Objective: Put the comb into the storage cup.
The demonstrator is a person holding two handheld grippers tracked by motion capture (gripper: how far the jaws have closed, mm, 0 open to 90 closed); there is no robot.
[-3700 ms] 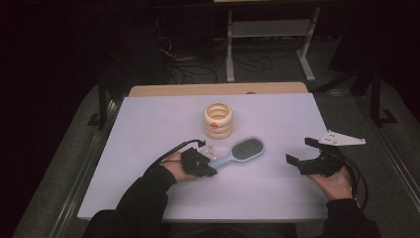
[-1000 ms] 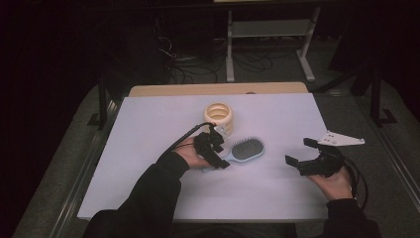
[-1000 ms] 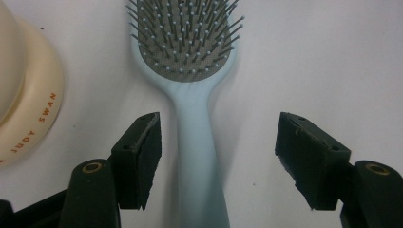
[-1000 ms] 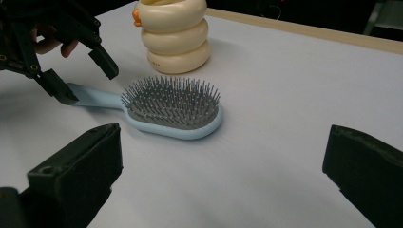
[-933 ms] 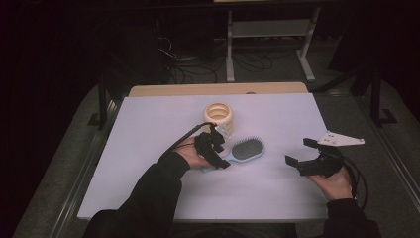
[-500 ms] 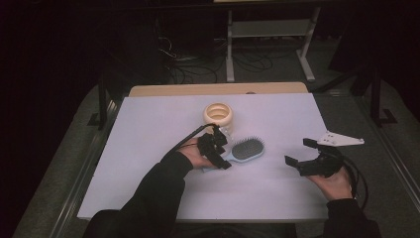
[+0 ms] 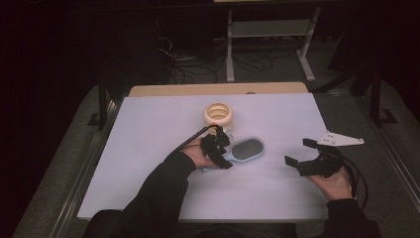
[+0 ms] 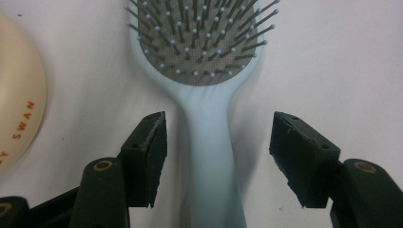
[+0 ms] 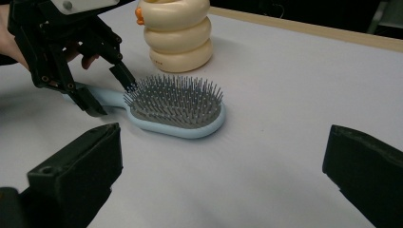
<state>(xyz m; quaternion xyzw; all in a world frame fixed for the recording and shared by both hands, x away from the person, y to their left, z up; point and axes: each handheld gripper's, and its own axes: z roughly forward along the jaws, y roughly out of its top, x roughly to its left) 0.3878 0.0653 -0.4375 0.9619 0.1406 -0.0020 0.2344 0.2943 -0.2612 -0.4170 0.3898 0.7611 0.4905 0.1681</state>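
A light blue hairbrush (image 7: 246,150) lies bristles up on the white table, its handle toward the person. My left gripper (image 7: 218,148) is open and straddles the handle (image 8: 209,156), one jaw on each side with gaps to both. In the right gripper view the hairbrush (image 9: 177,107) lies ahead, with the left gripper (image 9: 102,88) down over its handle. A cream ring-shaped pot (image 7: 220,114) with orange lettering stands just behind the brush. My right gripper (image 7: 302,158) hovers open at the table's right, holding nothing.
The white tabletop (image 7: 148,134) has free room on its left and front. A wooden strip (image 7: 218,89) runs along its far edge. Beyond it stand a metal shelf frame (image 7: 267,34) and floor cables in the dark.
The left gripper has moved forward and right from the table's front-centre to the brush handle and now straddles it. Over the last second it shifted only slightly. The right gripper has stayed put.
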